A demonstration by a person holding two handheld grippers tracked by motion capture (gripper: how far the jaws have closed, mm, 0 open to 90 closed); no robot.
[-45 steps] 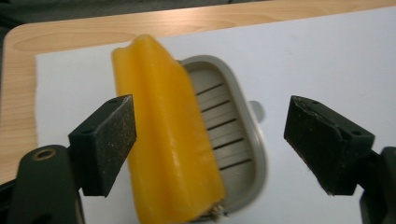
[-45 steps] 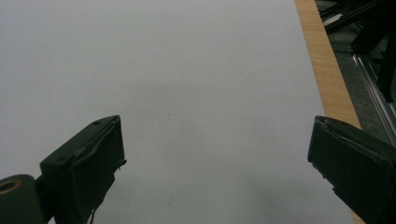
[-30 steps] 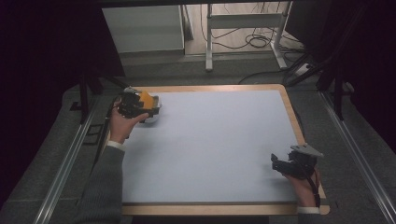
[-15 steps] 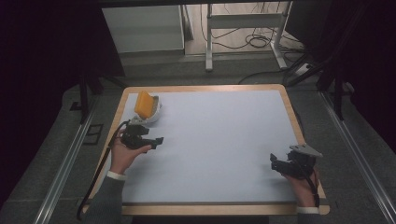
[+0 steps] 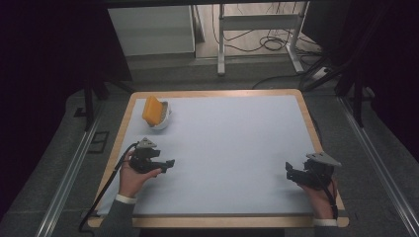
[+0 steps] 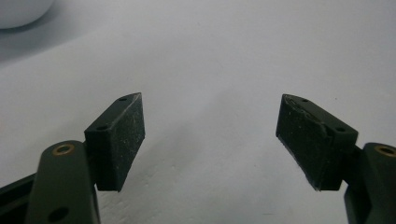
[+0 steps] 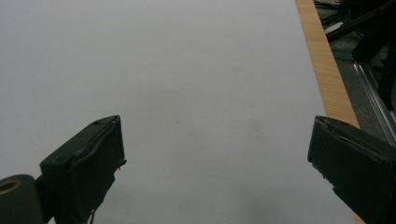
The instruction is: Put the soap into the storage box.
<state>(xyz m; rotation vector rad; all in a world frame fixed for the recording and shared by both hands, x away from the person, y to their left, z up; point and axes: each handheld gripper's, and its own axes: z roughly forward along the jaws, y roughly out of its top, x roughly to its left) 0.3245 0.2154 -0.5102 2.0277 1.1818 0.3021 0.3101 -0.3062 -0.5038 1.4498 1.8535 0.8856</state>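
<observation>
Both tongs, left [image 5: 170, 163] and right [image 5: 288, 173], gape empty, well apart from the sponge-filled bowl [image 5: 157, 114].

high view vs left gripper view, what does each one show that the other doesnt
High view: the yellow sponge standing in the white bowl at the far left corner, the right gripper, both hands, and the table's wooden edge.

Left gripper view: the left gripper up close, its worn black pads standing apart with nothing between them.

Both: the pale mat, the left gripper, and the white bowl.
</observation>
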